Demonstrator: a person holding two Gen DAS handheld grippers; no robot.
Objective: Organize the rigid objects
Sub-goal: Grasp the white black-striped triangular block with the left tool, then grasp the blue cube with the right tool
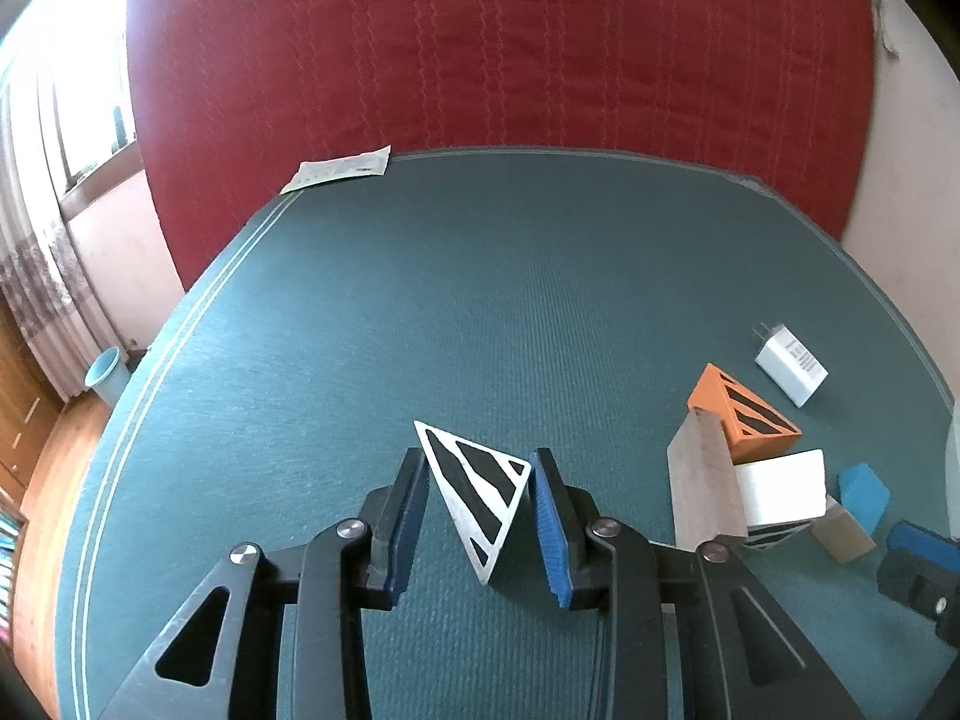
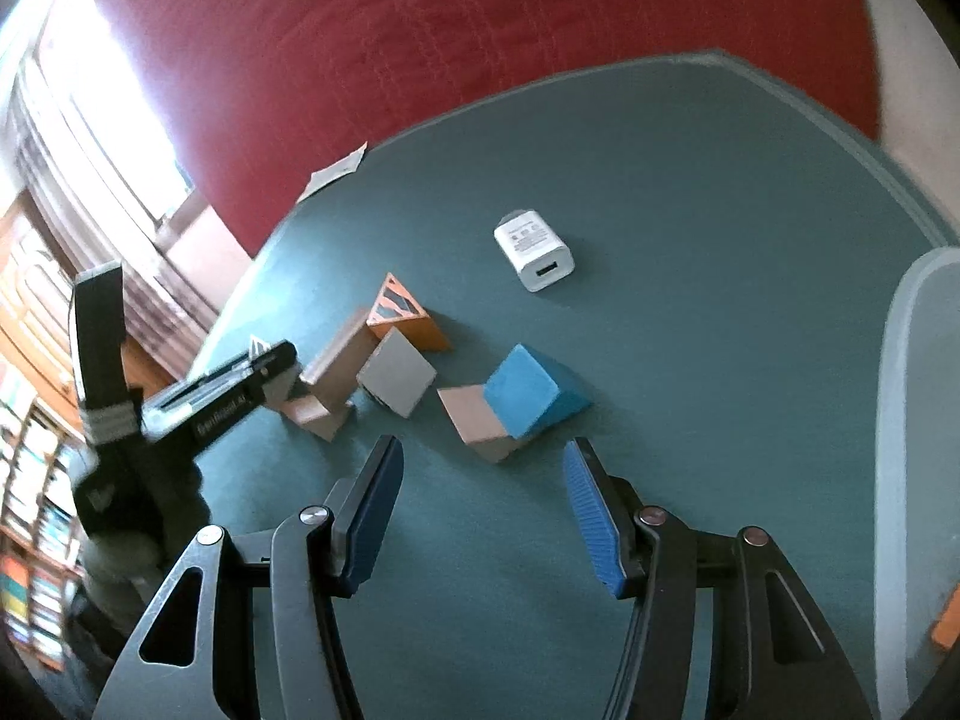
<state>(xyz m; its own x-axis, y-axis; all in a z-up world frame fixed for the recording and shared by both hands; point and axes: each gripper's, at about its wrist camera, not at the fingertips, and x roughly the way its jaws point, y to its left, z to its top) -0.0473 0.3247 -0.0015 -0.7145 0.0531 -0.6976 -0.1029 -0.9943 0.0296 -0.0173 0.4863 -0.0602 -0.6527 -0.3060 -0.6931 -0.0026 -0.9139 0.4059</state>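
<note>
My left gripper (image 1: 480,504) is shut on a white wedge block with black stripes (image 1: 474,489), held between both blue pads above the green table. To its right lie an orange wedge (image 1: 744,414), a wooden block (image 1: 702,480), a white block (image 1: 780,489), a blue block (image 1: 864,492) and a white charger (image 1: 792,366). My right gripper (image 2: 483,492) is open and empty, just in front of the blue block (image 2: 531,390) and a pink-tan block (image 2: 477,423). The orange wedge (image 2: 408,315), grey-faced block (image 2: 396,378) and charger (image 2: 534,249) lie beyond.
A paper slip (image 1: 339,168) lies at the table's far left edge. A red quilted cushion (image 1: 480,42) stands behind the table. A pale grey tray rim (image 2: 918,420) is at the right. The left gripper's body (image 2: 180,396) shows at the left of the right wrist view.
</note>
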